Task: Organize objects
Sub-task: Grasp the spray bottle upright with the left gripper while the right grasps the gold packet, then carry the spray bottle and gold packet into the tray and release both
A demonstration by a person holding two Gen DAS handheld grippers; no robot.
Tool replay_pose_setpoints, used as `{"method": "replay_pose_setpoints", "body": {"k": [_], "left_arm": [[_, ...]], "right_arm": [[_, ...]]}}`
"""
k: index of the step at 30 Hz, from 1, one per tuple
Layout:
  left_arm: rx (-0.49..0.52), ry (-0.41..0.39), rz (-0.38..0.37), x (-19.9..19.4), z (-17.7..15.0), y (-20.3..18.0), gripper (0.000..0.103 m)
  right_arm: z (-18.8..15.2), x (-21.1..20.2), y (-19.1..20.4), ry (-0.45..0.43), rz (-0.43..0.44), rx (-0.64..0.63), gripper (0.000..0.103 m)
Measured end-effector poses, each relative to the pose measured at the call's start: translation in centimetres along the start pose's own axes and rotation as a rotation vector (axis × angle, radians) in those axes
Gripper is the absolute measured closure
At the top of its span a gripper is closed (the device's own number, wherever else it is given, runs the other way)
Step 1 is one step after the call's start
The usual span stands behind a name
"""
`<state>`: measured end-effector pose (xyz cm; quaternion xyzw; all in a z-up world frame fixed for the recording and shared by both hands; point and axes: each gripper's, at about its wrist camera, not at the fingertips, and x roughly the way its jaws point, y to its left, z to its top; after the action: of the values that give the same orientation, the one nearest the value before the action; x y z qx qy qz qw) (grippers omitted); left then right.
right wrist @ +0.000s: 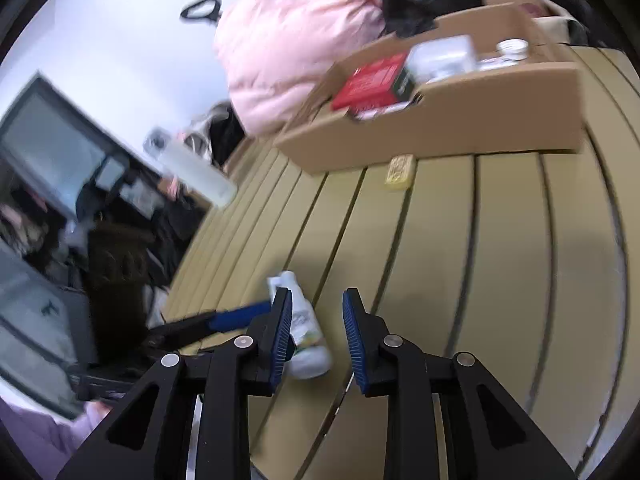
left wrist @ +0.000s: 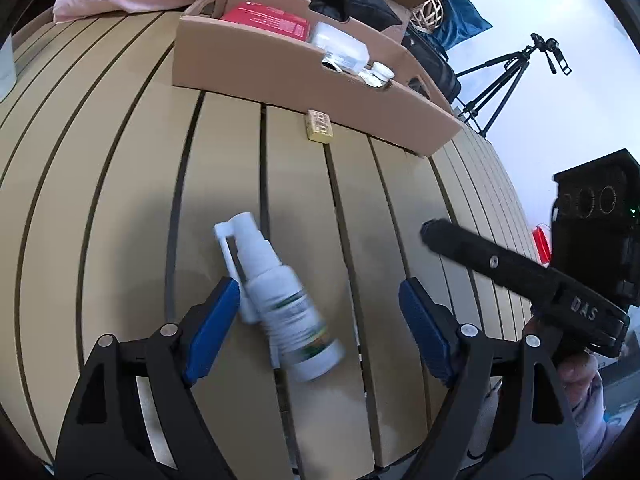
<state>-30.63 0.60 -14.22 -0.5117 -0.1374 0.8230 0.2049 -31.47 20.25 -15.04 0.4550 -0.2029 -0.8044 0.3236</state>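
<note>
Slatted tan table [left wrist: 132,184] was mostly sorted: brown cardboard box [left wrist: 256,68] upper centre held stuff, white spray bottle [left wrist: 288,304] lay loose between left gripper [left wrist: 320,320] jaws, released; right gripper [right wrist: 316,336] empty, part-open.

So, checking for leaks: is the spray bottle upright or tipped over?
Tipped over: the spray bottle lies on its side on the table.

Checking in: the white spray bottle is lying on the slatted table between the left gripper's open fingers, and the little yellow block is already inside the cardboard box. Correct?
Not quite. The yellow block is not in the cardboard box; it lies on the slatted table just in front of the box's wall, as the left wrist view shows. The rest holds: the white spray bottle lies on the table between the open fingers of the left gripper.
</note>
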Motion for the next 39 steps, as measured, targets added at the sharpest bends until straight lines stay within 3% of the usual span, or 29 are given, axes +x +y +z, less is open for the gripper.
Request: {"method": "replay_pose_setpoints", "body": {"k": [1,2,3,5,6,12,17,20,21,22,23,24,25,27,33,39], "left_arm": [[0.01,-0.001,0.034,0.2,0.0,-0.3,0.026],[0.022,-0.003,0.064,0.5,-0.1,-0.6,0.039],[0.034,-0.003,0.1,0.7,-0.2,-0.8,0.08],[0.07,0.031,0.133,1.2,-0.5,-1.2,0.078],[0.076,0.03,0.146,1.0,-0.5,-1.3,0.079],[0.033,-0.059,0.128,-1.6,0.1,0.0,0.079],[-0.04,-0.153,0.169,-3.8,2.4,2.7,0.079],[-0.067,-0.165,0.204,-4.0,3.6,3.9,0.079],[-0.069,-0.17,0.213,-4.1,3.8,4.1,0.079],[-0.068,-0.175,0.219,-4.1,3.9,4.3,0.079],[-0.068,-0.184,0.23,-4.0,4.2,4.5,0.079],[-0.069,-0.187,0.236,-4.0,4.4,4.6,0.079],[-0.072,-0.187,0.239,-3.8,4.6,4.8,0.079],[-0.077,-0.184,0.235,-4.0,4.6,5.0,0.079],[-0.065,-0.207,0.235,-6.1,3.3,3.6,0.079],[-0.027,-0.231,0.239,-10.4,-0.3,-1.0,0.079]], "right_arm": [[0.0,-0.5,-0.1,-0.017,-0.031,-0.002,0.072],[0.0,-1.0,-0.2,-0.036,-0.083,-0.011,0.07],[0.0,-1.2,-0.2,-0.048,-0.133,-0.016,0.064],[0.0,-1.4,-0.1,-0.063,-0.232,-0.034,0.041],[0.0,-1.3,0.1,-0.069,-0.276,-0.046,0.018],[0.7,0.4,1.7,-0.101,-0.443,-0.172,0.016],[3.8,4.3,1.3,-0.105,-0.487,-0.189,0.016],[5.5,6.8,0.7,-0.103,-0.504,-0.154,0.019],[6.0,7.9,0.5,-0.097,-0.517,-0.148,0.024],[6.4,9.0,0.5,-0.084,-0.553,-0.148,0.035],[6.8,10.2,0.4,-0.06,-0.592,-0.147,0.038],[6.9,10.7,0.7,-0.076,-0.632,-0.168,0.048],[7.1,11.1,1.0,-0.083,-0.655,-0.186,0.067],[7.5,11.8,1.4,-0.061,-0.67,-0.203,0.078],[6.3,10.4,1.8,-0.022,-0.611,-0.204,0.079],[1.6,-0.1,4.4,-0.05,-0.48,-0.146,0.079]]}}
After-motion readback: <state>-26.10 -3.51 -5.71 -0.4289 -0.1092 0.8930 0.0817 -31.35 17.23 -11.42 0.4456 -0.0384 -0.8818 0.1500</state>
